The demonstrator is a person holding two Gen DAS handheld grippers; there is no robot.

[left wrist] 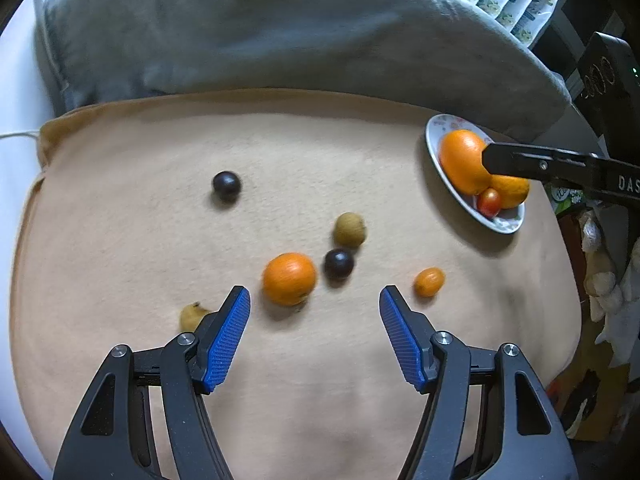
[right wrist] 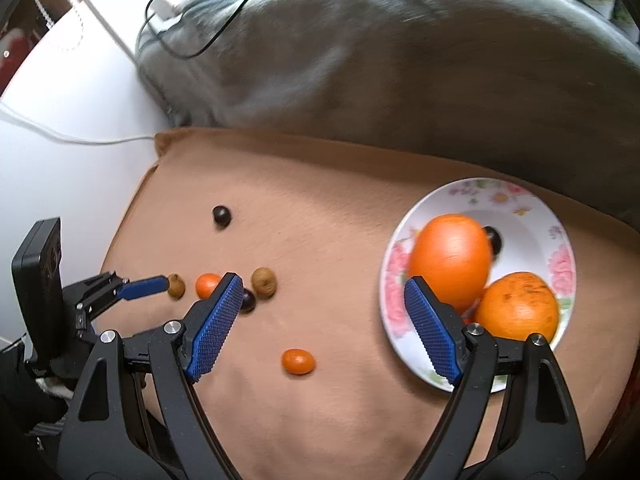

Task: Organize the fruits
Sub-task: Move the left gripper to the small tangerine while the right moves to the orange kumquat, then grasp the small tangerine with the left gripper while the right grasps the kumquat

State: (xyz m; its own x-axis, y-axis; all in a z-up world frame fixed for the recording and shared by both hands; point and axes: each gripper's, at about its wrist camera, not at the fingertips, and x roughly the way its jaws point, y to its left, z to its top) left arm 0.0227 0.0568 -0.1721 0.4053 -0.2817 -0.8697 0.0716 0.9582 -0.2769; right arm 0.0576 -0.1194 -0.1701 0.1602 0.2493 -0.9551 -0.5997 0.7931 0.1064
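Just above the left gripper (left wrist: 315,294) in its wrist view: small orange (left wrist: 289,278), close to the left finger, nothing between the half-open fingers. Right gripper (right wrist: 323,286) wide, empty; kumquat (right wrist: 298,361) between its fingers, long axis across frame. Plate (right wrist: 520,200) at right; red fruit there mostly hidden

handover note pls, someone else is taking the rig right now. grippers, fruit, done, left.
Left gripper: open, empty, above the loose fruit.
Right gripper: open, empty, beside the plate.
Done: on the plate two oranges, a small red fruit, a dark fruit.
Left on the cloth: orange, two dark fruits, brownish fruit, small orange fruit, yellowish fruit.
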